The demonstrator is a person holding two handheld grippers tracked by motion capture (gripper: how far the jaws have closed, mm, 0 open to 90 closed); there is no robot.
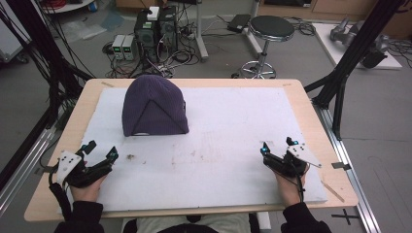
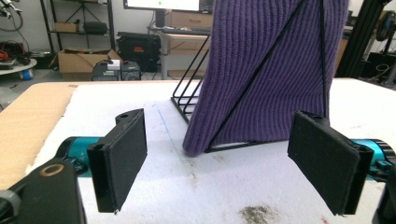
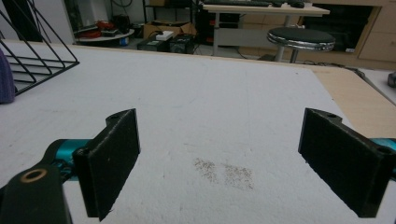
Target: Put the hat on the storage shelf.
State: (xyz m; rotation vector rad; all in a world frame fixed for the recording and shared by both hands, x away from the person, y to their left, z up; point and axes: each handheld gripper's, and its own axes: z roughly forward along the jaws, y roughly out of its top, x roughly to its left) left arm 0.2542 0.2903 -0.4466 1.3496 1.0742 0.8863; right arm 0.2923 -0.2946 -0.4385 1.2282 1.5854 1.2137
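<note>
A purple knitted beanie [image 1: 154, 107] is stretched over a black wire stand [image 2: 191, 100] at the back left of the white mat [image 1: 228, 145]. My left gripper [image 1: 101, 151] rests open near the mat's front left corner, a short way in front of the beanie [image 2: 266, 70], with nothing between its pads [image 2: 122, 156]. Over at the front right, my right gripper [image 1: 278, 146] stands open above bare mat, its pads [image 3: 111, 158] wide apart. The wire stand's base [image 3: 39, 63] shows at the far left of the right gripper view.
The mat lies on a wooden table [image 1: 311, 116]. A dark smudge [image 1: 130, 156] marks the mat near the left gripper. Beyond the table stand a black stool [image 1: 270, 29], computer towers [image 1: 155, 29] with cables, and black frame posts [image 1: 352, 53] at both sides.
</note>
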